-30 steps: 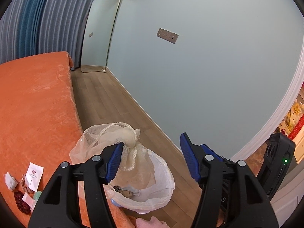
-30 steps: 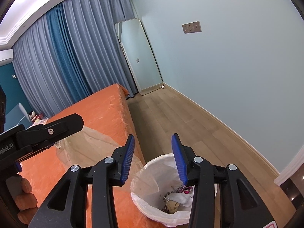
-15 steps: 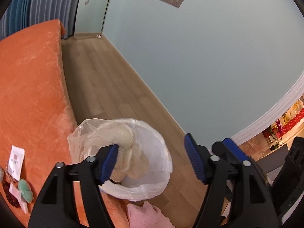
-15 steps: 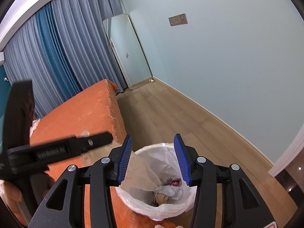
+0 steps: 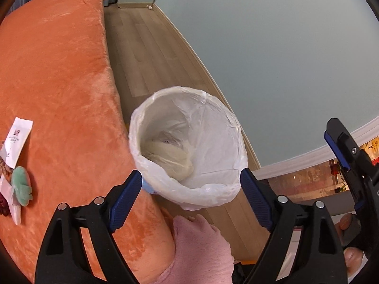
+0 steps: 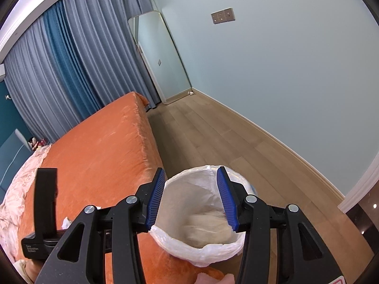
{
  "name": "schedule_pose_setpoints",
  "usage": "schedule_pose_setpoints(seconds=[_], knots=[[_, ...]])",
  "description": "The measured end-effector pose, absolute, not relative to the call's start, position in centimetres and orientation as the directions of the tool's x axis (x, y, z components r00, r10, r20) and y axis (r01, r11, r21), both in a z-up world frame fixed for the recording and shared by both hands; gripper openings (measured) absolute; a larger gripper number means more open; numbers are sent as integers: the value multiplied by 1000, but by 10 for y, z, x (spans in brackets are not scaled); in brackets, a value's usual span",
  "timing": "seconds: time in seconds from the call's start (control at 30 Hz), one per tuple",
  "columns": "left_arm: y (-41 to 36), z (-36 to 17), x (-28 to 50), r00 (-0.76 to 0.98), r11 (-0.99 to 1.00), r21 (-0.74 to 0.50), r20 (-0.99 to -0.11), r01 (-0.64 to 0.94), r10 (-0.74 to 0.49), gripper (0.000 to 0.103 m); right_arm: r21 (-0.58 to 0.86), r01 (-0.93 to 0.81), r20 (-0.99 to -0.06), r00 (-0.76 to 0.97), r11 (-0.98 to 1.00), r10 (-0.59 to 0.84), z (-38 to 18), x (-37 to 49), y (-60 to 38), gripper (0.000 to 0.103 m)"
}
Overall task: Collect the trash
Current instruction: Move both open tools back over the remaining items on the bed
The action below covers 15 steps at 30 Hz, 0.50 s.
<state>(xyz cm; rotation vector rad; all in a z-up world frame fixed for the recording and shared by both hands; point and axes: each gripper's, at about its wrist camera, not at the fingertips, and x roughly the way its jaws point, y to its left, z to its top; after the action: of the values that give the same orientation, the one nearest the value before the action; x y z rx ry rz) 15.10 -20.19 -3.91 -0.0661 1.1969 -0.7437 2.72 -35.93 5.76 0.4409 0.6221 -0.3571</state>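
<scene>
One white packet [image 5: 16, 142] on bed [image 5: 59, 71], print unreadable.

Pale blue wall [image 6: 284, 82], wood floor [image 6: 213, 137], blue curtains [image 6: 66, 66].

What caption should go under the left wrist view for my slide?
Open left gripper above the lined trash bin beside the orange bed, cream mesh bag inside.

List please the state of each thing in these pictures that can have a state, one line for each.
Left claw: open, nothing between its pads, jaws just opened wider.
Right claw: open, empty.
Trash bin: lined with a white bag, mesh bag lying inside.
Paper packet: flat on the orange bed, not collected.
Green plush: on the bed.
</scene>
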Motion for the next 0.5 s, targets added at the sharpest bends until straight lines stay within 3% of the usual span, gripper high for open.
schedule_pose_setpoints(seconds=[0.5], knots=[[-91, -15, 159, 440, 887, -304, -783, 348, -441, 81, 272, 323, -661, 747, 906, -68, 43, 58, -278, 46]])
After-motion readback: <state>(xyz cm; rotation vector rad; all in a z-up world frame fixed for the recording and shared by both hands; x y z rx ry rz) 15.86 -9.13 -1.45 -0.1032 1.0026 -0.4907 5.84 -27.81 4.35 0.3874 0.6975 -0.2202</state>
